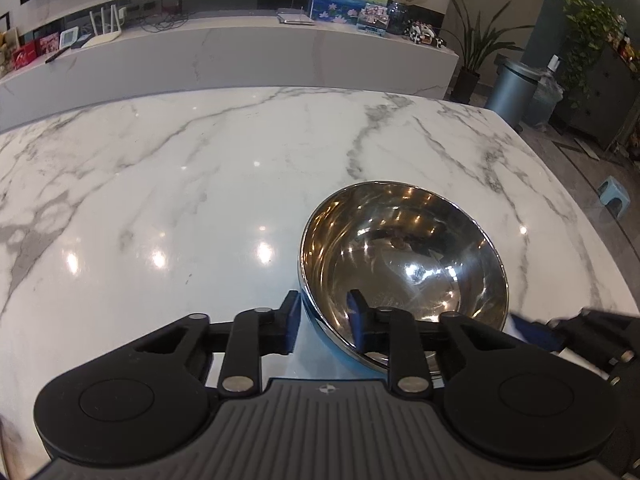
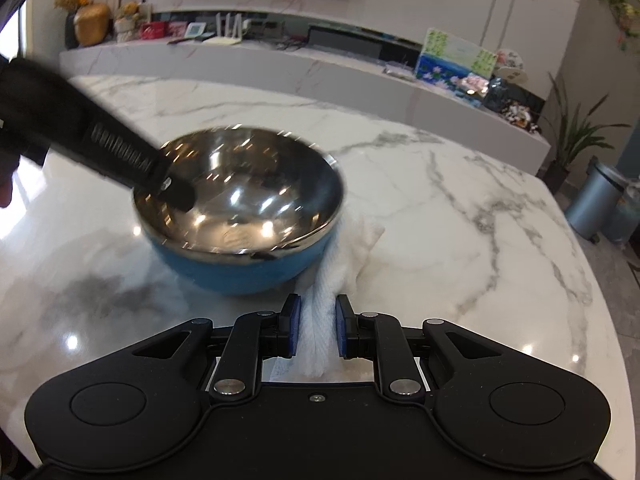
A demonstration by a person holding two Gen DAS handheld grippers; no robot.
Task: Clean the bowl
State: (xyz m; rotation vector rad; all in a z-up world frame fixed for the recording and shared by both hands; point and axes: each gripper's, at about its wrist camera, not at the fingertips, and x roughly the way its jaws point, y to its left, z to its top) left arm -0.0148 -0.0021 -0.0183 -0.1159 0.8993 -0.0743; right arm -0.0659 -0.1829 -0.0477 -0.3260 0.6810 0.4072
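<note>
A bowl (image 1: 404, 256), steel inside and blue outside, sits on the white marble table (image 1: 200, 184). My left gripper (image 1: 324, 320) straddles its near rim, one finger outside and one inside, shut on the rim. In the right wrist view the bowl (image 2: 240, 216) is blurred and my left gripper (image 2: 176, 192) reaches over its left rim. My right gripper (image 2: 316, 330) is shut on a white cloth (image 2: 320, 320) that trails forward against the bowl's right outer wall. The right gripper also shows at the right edge of the left wrist view (image 1: 536, 330).
Behind the table runs a long marble counter (image 2: 320, 64) with routers, pictures and ornaments. A grey bin (image 2: 592, 204) and potted plants (image 2: 576, 136) stand on the floor to the right. A small blue stool (image 1: 614, 196) is beyond the table's right edge.
</note>
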